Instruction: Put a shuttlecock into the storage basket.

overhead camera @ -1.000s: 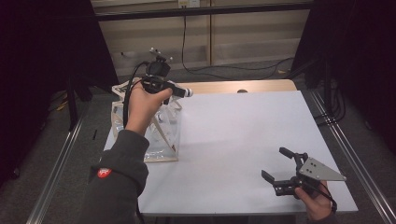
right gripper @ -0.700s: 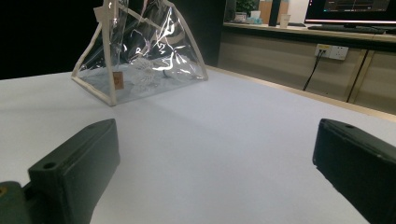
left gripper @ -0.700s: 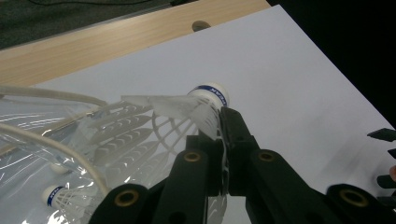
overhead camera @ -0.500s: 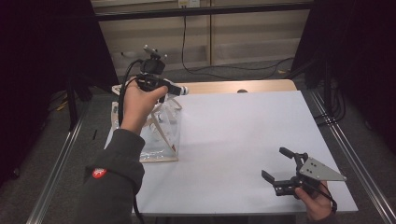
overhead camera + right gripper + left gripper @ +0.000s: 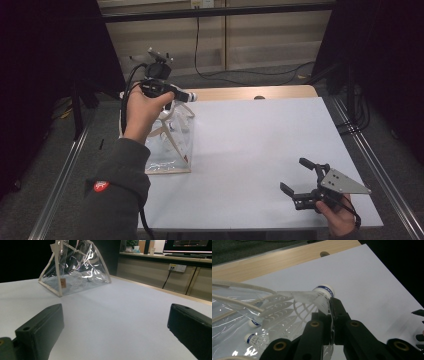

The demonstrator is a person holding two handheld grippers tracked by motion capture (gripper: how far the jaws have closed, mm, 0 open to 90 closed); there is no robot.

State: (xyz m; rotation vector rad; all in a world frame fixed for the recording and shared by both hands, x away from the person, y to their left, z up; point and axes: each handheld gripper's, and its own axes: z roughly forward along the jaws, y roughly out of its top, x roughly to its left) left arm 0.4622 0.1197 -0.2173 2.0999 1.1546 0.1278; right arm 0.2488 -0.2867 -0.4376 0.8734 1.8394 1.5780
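Above the clear bag [image 5: 170,145], our left gripper [image 5: 331,312] pinches a shuttlecock [image 5: 319,296] by its thin skirt while our right gripper [image 5: 305,181] idles open; we judge that feathers could crush or slip, dropping it back inside.

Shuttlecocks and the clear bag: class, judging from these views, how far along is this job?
Done: the left gripper is shut on a shuttlecock, held above the clear bag at the table's left edge. In hand: whether it is going in or coming out cannot be told. Left: at least two more shuttlecocks lie inside the bag. The right gripper rests open on the white table, holding nothing.
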